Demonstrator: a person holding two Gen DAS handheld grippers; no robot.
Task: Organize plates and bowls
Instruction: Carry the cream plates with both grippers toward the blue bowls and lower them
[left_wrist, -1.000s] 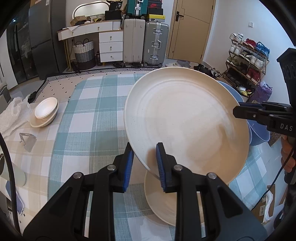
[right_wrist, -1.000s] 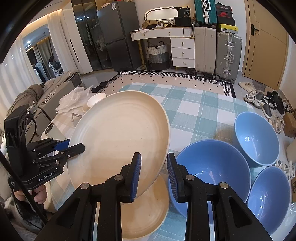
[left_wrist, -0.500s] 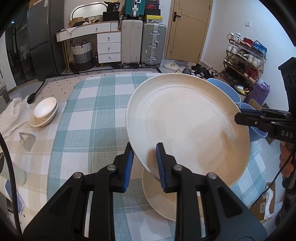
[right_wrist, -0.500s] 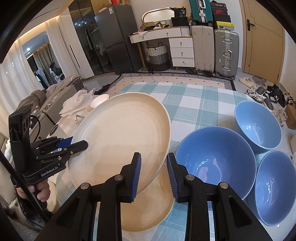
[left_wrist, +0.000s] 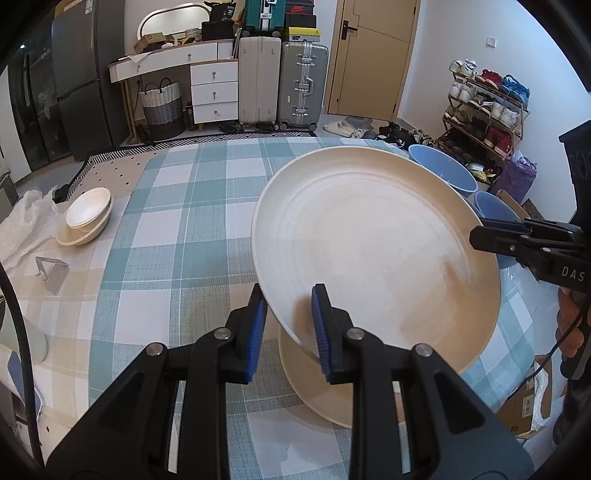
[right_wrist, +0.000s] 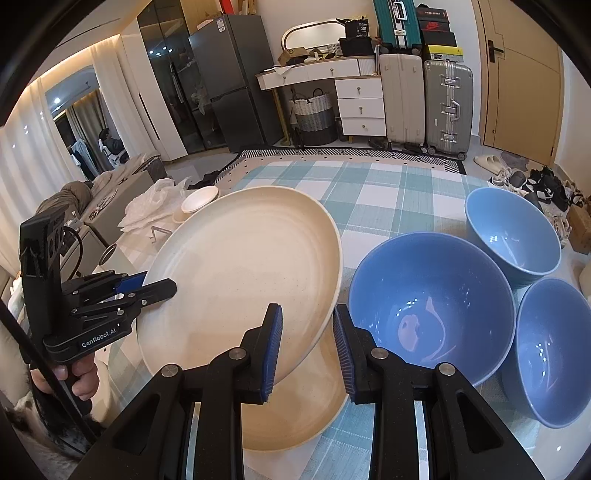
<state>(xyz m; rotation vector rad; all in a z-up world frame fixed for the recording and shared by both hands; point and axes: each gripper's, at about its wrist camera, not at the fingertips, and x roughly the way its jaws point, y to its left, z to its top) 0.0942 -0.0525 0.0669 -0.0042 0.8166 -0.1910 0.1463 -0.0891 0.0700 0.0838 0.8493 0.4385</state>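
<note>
Both grippers hold one large cream plate (left_wrist: 373, 251) by opposite rims, level above a second cream plate (left_wrist: 317, 387) lying on the checked tablecloth. My left gripper (left_wrist: 290, 325) is shut on the plate's near rim. My right gripper (right_wrist: 307, 345) is shut on the other rim of the same plate (right_wrist: 240, 280), and it also shows in the left wrist view (left_wrist: 484, 236). The lower plate (right_wrist: 295, 410) lies right below. Three blue bowls (right_wrist: 432, 306) (right_wrist: 513, 236) (right_wrist: 554, 350) stand to the right of the plates.
A stack of small cream bowls (left_wrist: 86, 218) sits at the table's far left, beside white plastic wrap (left_wrist: 22, 225) and a metal stand (left_wrist: 51, 273). The table's right edge drops off toward a shoe rack (left_wrist: 484, 107).
The held plate has come down closer to the lower plate and tilted flatter. Both grippers keep their hold.
</note>
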